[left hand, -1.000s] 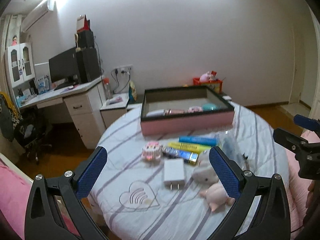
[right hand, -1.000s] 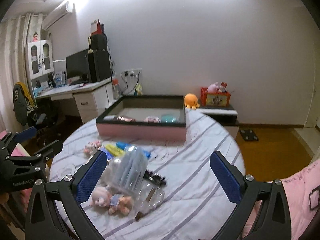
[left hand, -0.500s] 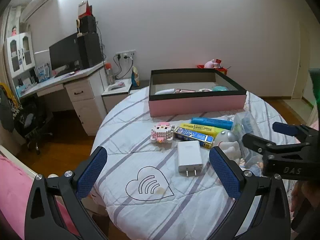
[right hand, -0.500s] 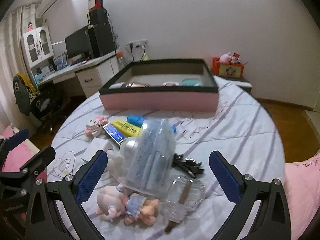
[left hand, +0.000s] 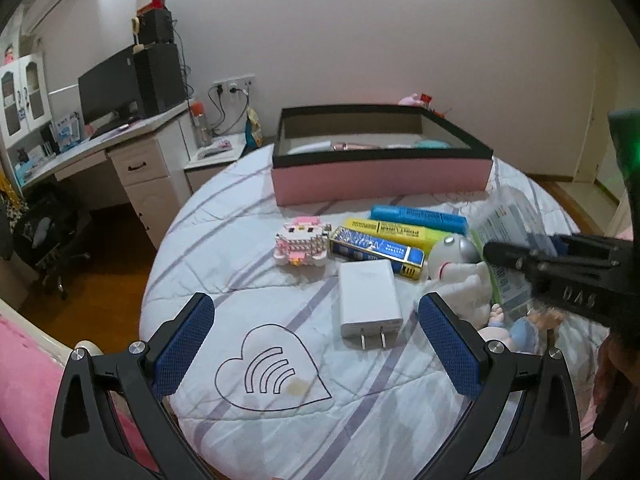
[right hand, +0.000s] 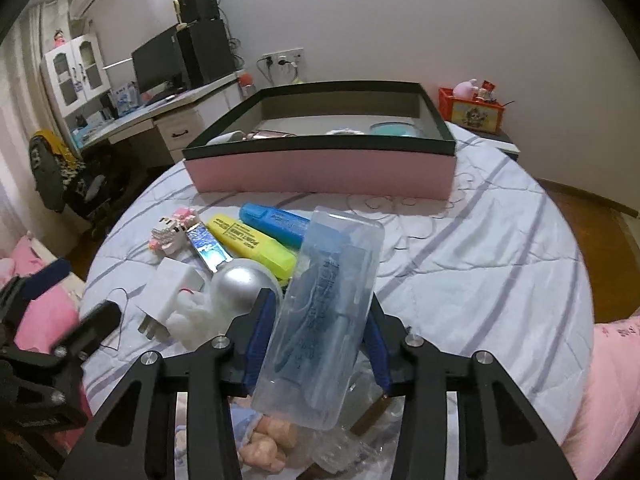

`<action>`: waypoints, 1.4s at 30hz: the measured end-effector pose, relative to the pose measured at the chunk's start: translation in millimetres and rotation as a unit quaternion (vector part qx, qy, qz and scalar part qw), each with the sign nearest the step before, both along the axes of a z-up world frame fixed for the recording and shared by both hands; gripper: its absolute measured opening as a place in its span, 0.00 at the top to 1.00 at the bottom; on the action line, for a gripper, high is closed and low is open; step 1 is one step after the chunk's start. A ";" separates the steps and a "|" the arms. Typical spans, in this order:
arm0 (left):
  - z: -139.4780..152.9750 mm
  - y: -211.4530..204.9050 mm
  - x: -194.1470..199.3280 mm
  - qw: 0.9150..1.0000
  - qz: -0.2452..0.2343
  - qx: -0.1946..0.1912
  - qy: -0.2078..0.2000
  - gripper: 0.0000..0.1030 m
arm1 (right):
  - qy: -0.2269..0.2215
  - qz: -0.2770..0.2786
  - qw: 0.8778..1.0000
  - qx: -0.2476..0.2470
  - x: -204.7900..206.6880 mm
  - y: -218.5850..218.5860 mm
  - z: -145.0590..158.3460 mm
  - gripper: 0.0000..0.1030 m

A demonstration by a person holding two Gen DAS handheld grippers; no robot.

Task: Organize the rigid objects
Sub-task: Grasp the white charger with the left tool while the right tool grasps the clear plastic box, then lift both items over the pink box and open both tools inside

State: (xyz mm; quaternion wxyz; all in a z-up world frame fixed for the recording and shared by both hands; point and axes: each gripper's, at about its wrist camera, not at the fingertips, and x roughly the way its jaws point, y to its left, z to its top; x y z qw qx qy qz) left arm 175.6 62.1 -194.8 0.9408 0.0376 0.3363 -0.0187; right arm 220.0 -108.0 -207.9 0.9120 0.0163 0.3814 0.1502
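Clear plastic case (right hand: 320,320) stands tilted between the blue pads of the right gripper (right hand: 316,336); jaws closing on it, pads (right hand: 260,336) at its two long sides and seemingly touching. Right wrist view: behind the case lie a yellow highlighter (right hand: 252,246) and a blue highlighter (right hand: 276,220), side by side, touching. A silver-headed plush toy (right hand: 236,286) crowds the left pad. Right of the case the striped bedcover (right hand: 480,272) lies bare up to the round edge. Pink box (right hand: 320,172) with a dark rim sits at the far edge, a few items inside.

Left wrist view: left gripper (left hand: 316,344) hangs wide open, nothing between its pads, above the cover. A white charger (left hand: 370,300) lies just ahead between the fingers, prongs toward the camera. A block figure (left hand: 302,242) and a blue-and-gold box (left hand: 376,250) sit beyond it, close together. Bare cover with a heart print (left hand: 268,376) fills the near left, up to the edge.
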 end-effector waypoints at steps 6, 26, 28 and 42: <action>-9.5 -3.8 9.9 1.000 -0.003 -0.002 0.017 0.00 | -0.030 0.014 0.999 0.020 0.9 -8.2 13.2 0.67; -36.6 -22.3 48.6 0.997 -0.026 -0.012 0.073 0.60 | -0.005 -0.046 0.999 -0.008 15.2 -84.5 0.1 0.67; -36.1 -23.7 47.2 0.997 -0.024 -0.009 0.069 0.60 | -0.003 -0.043 0.999 -0.005 16.5 -85.2 -3.8 0.67; -5.1 -22.4 32.1 0.998 -0.038 -0.038 0.027 0.60 | -0.032 -0.039 0.999 0.004 3.8 -83.9 0.7 0.68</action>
